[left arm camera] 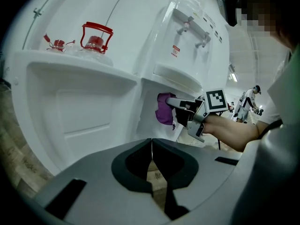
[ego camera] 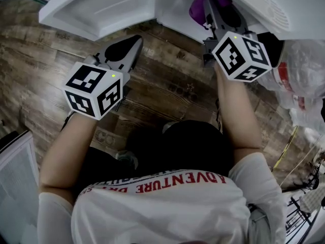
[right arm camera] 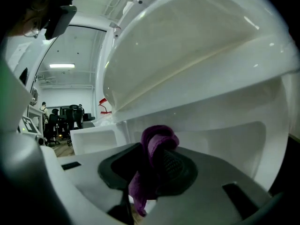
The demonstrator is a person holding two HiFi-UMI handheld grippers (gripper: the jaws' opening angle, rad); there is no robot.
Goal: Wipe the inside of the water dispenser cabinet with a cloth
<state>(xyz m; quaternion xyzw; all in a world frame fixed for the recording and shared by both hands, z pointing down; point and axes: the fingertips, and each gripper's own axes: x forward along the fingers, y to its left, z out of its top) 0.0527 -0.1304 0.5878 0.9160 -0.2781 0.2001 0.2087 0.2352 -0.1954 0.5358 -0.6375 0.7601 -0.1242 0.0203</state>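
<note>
Right claw (right arm camera: 149, 175): you are pinching the purple cloth (right arm camera: 157, 146) between its tips; try pressing it flat on the cabinet wall (right arm camera: 225, 130) just ahead. Left claw (left arm camera: 151, 148): idling pressed together, empty

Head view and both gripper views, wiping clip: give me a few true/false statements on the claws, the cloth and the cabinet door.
1. The right claw grips the purple cloth. True.
2. The left claw is clamped on the cabinet door. False: its jaws are together on nothing, clear of the door.
3. The cabinet door stands open. True.
4. The purple cloth lies on the wooden floor. False: it is up at the cabinet opening, held in the right claw.
</note>
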